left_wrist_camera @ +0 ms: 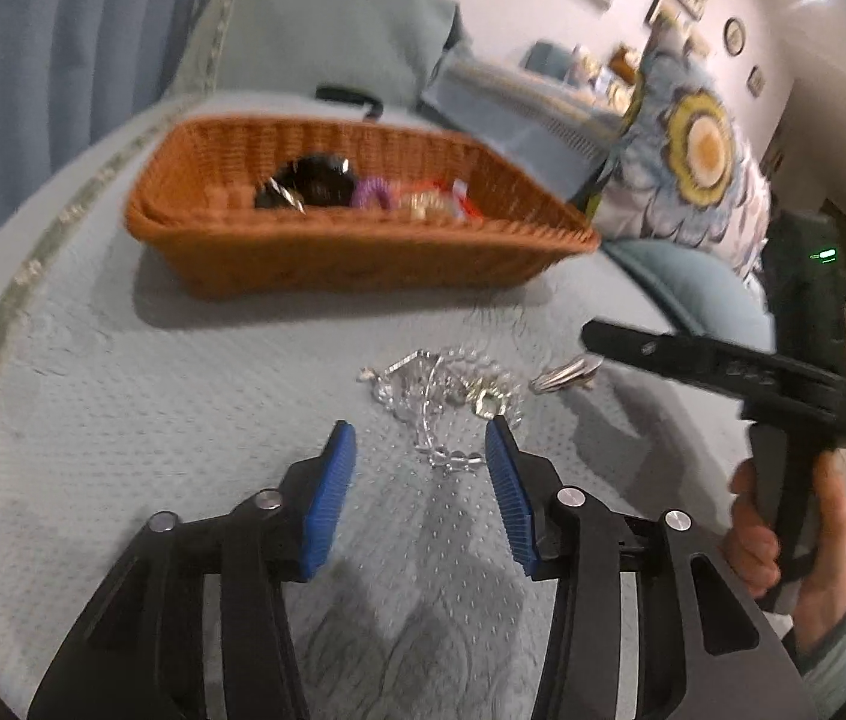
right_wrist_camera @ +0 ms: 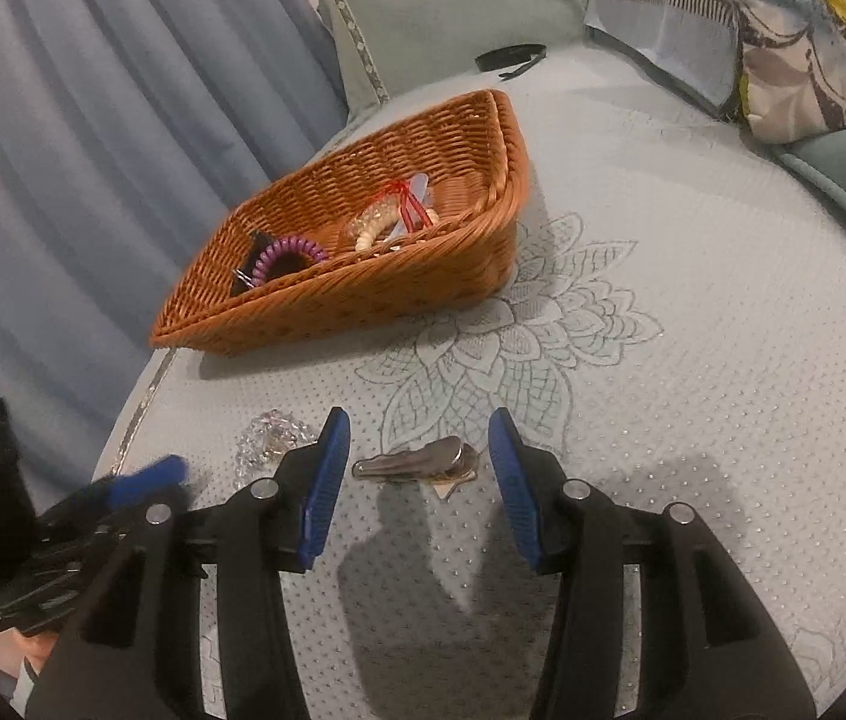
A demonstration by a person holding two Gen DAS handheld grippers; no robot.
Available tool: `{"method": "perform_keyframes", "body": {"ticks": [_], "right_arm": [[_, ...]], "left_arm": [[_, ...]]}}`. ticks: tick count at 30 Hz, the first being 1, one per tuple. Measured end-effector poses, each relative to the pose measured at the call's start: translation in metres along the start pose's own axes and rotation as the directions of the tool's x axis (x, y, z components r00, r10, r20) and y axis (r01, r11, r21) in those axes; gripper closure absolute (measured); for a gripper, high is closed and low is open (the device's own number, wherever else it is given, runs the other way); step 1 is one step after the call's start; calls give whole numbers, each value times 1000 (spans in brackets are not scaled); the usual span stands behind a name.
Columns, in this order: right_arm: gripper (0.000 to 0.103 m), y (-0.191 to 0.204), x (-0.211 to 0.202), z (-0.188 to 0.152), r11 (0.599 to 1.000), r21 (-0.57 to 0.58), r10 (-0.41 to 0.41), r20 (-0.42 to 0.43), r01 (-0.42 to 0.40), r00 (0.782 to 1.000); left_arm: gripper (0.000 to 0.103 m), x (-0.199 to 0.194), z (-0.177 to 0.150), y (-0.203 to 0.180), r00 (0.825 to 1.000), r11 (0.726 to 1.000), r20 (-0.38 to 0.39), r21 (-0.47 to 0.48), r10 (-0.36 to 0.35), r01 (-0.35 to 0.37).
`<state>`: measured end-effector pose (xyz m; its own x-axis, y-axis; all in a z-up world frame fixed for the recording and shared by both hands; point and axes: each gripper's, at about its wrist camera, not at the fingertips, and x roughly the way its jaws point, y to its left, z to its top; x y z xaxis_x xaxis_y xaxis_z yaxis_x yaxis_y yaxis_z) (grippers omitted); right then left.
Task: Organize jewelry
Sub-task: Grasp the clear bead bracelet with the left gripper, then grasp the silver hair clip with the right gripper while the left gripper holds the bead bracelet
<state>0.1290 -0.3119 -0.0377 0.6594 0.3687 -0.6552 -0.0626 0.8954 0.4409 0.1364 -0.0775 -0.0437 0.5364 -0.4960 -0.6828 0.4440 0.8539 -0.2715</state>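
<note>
Right now your left gripper (left_wrist_camera: 420, 441) has its blue pads (left_wrist_camera: 333, 498) parted, nothing pinched, and the clear bead bracelet (left_wrist_camera: 435, 396) lies on the bedspread (left_wrist_camera: 183, 372) in the gap just past the tips; whether the right-hand pad brushes the tangle you can't tell through the blur. Your right gripper (right_wrist_camera: 419, 432) stands apart too, jaws empty, poised over the silver hair clip (right_wrist_camera: 417, 459), which rests flat on the cloth between and just beyond the fingertips. Those two pieces sit near each other, bracelet to the left of the clip. Further out, the wicker basket (right_wrist_camera: 363, 312) sits on the bed by the blue curtain (right_wrist_camera: 93, 150), already holding a purple coil hair tie (right_wrist_camera: 288, 252), a pale beaded bracelet (right_wrist_camera: 372, 222) with red thread (right_wrist_camera: 408, 201), and something black (left_wrist_camera: 312, 180). From the left wrist you see your right hand (left_wrist_camera: 795, 540) wrapped round its handle. Beyond, a flowered pillow (left_wrist_camera: 693, 168).
</note>
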Motion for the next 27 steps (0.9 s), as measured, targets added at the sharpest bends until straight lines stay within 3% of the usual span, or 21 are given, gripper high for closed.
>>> {"method": "perform_keyframes", "body": {"ticks": [1, 5, 10, 14, 18, 23, 27], "right_arm": [[58, -1, 2, 1, 1000, 4, 3, -5, -3, 1000], [58, -1, 6, 1, 1000, 5, 15, -20, -15, 1000], [58, 7, 9, -1, 997, -20, 68, -62, -69, 996], [58, 21, 8, -7, 986, -42, 156, -123, -162, 980], [58, 40, 2, -17, 971, -110, 190, -192, -214, 963], [58, 44, -11, -19, 981, -172, 65, -142, -89, 988], [58, 53, -3, -28, 971, -238, -25, -150, -11, 988]], "left_arm": [[70, 8, 1, -2, 1000, 1000, -25, 3, 12, -12], [72, 19, 4, -9, 998, 999, -39, 16, 47, -47], [97, 22, 6, -12, 996, 997, -55, 16, 75, -75], [97, 7, -3, -9, 995, 997, -68, 30, 69, -67], [97, -13, -17, -1, 995, 997, -80, 31, 67, -65], [97, -41, -31, 25, 995, 996, -65, -40, 81, -84], [97, -51, -34, 43, 997, 995, -49, -79, 61, -65]]}}
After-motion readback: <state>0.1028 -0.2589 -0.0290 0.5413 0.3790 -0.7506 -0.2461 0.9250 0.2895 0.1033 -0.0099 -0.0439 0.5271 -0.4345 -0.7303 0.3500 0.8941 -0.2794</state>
